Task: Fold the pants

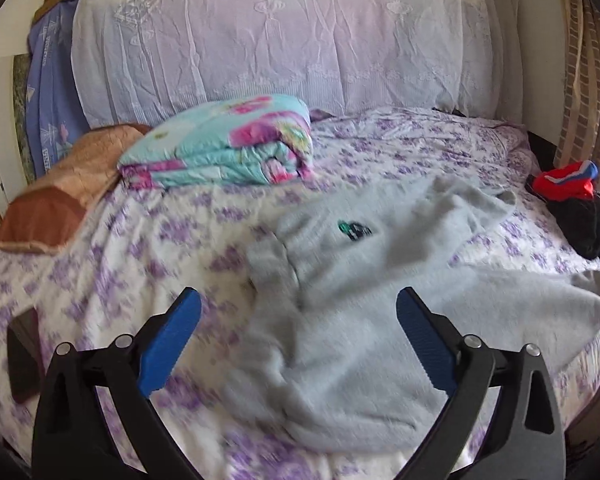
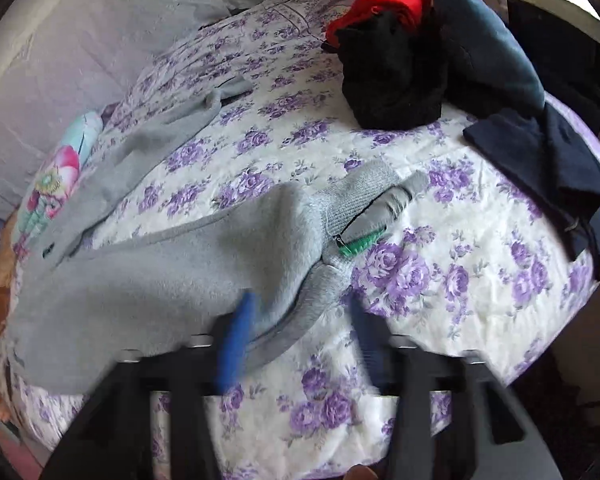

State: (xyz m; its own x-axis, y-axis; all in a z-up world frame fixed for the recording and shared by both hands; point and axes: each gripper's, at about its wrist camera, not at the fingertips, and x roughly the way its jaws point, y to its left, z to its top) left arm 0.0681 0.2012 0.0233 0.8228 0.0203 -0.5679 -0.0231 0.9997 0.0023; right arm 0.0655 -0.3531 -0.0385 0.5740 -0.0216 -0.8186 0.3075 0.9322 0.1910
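Note:
Grey fleece pants (image 1: 352, 280) lie spread and rumpled on the bed's purple-flowered sheet (image 1: 100, 264). A small dark logo marks them near the waist. My left gripper (image 1: 298, 308) is open, its blue pads wide apart, hovering over the middle of the pants and holding nothing. In the right wrist view the pants (image 2: 172, 276) stretch left, with a ribbed cuff, a zip and a green tag (image 2: 358, 246). My right gripper (image 2: 300, 320) is open and blurred, its left pad over the cuff edge, its right pad above the sheet (image 2: 440, 344).
A folded floral quilt (image 1: 224, 144) and a brown pillow (image 1: 64, 192) lie at the back left. A pile of red, black and dark blue clothes (image 2: 404, 60) sits at the bed's right side, with navy pants (image 2: 540, 160) beside it. A dark phone-like object (image 1: 22, 352) lies at left.

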